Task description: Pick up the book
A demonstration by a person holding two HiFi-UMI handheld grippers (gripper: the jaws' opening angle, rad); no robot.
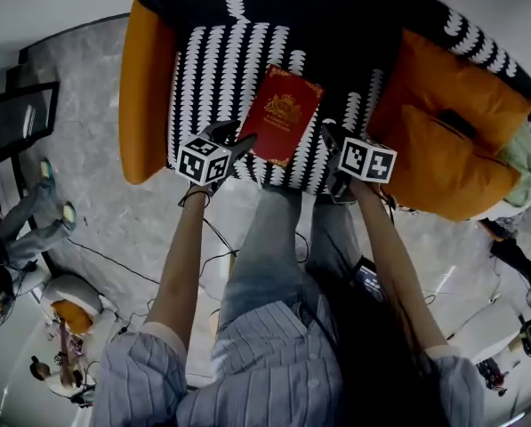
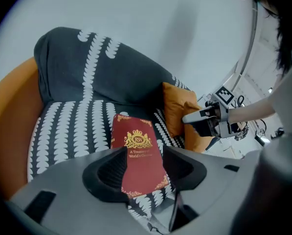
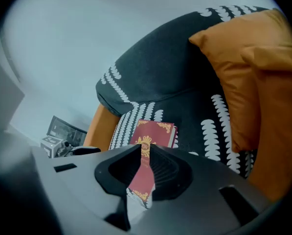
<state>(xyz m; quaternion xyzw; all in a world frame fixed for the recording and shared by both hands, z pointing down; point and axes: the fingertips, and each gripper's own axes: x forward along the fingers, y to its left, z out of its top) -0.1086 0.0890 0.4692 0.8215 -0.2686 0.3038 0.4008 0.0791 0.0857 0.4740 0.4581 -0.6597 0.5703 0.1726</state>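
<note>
My left gripper (image 1: 235, 140) is spread wide just beside the red book (image 1: 281, 114) on the spotty chair (image 1: 203, 69), and my right gripper (image 1: 332, 137) is pressed together.

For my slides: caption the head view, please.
The left gripper and right gripper flank a red book lying on a patterned armchair seat beside an orange cushion.

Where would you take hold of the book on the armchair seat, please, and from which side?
Its near short edge, from the front of the seat: the book lies flat with that end toward the person, and the upholstery should let a jaw slip under. The open left gripper is nearest.
</note>
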